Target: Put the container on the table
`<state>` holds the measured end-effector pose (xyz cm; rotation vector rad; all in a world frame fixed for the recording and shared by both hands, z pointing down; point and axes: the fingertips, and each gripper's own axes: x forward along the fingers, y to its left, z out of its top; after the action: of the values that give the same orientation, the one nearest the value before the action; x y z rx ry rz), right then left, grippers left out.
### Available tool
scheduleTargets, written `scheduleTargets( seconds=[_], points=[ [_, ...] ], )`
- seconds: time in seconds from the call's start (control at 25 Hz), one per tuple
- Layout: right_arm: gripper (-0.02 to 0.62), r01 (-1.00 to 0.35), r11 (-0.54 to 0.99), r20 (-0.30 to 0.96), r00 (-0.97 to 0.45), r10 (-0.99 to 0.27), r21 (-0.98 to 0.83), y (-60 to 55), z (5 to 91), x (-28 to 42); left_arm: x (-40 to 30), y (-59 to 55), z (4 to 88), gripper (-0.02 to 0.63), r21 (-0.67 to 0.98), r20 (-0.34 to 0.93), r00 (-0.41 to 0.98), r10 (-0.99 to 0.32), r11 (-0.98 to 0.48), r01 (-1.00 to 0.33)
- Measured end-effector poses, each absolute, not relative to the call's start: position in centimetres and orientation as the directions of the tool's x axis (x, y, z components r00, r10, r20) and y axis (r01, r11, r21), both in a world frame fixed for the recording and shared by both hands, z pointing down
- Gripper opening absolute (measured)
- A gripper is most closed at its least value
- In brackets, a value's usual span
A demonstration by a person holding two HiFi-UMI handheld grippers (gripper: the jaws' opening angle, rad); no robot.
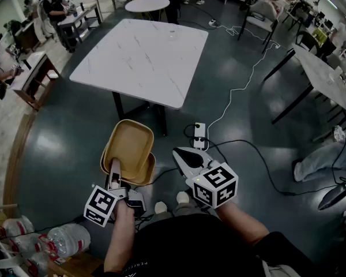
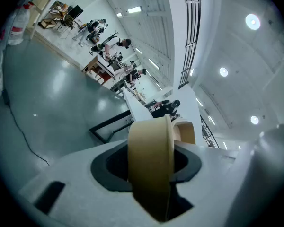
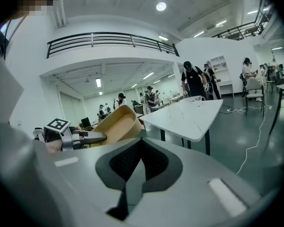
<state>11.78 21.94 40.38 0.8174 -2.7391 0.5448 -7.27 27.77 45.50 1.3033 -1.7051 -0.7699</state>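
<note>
Two grippers sit low in the head view. The left gripper (image 1: 114, 167) pinches the near rim of the tan container (image 1: 130, 146), held above the floor (image 1: 63, 149) short of the white counter (image 1: 141, 59). The right gripper (image 1: 183, 156) is beside it, jaws together and empty. Left gripper view: the rim is clamped between the jaws. Right gripper view: the jaws meet on nothing, with the container at left and the counter at right.

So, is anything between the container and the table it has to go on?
Nothing visible. The container, held in the left claw, has only floor between it and the table; the near tabletop is bare, and one small clear object sits at its far edge.
</note>
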Motion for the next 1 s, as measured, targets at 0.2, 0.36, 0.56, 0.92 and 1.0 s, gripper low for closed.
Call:
scheduleTargets(
  seconds=[0.2, 0.36, 0.56, 0.92, 1.0],
  points=[
    [-0.005, -0.575, 0.770, 0.327, -0.810, -0.487, -0.277, 22.1, 40.8, 11.6, -7.7, 28.4, 45.9, 0.161, 0.851, 0.250, -0.117, -0.961, 0.276, -0.447],
    [-0.003, -0.579, 0.769, 0.318, -0.808, -0.496, -0.272, 22.6, 40.6, 10.8, -8.6, 29.1, 45.9, 0.161, 0.853, 0.249, -0.122, -0.961, 0.277, -0.443],
    [-0.003, -0.568, 0.770, 0.317, -0.816, -0.483, -0.290, 23.6, 40.9, 9.1, -9.9, 29.8, 46.3, 0.161, 0.855, 0.251, -0.119, -0.961, 0.278, -0.438],
    [-0.003, -0.565, 0.784, 0.325, -0.815, -0.480, -0.257, 24.7, 41.0, 6.2, -12.4, 29.9, 46.7, 0.161, 0.856, 0.244, -0.109, -0.964, 0.267, -0.443],
    [-0.003, -0.572, 0.778, 0.331, -0.810, -0.484, -0.260, 24.2, 41.1, 5.8, -13.0, 29.6, 46.9, 0.161, 0.861, 0.247, -0.107, -0.963, 0.269, -0.431]
  ],
)
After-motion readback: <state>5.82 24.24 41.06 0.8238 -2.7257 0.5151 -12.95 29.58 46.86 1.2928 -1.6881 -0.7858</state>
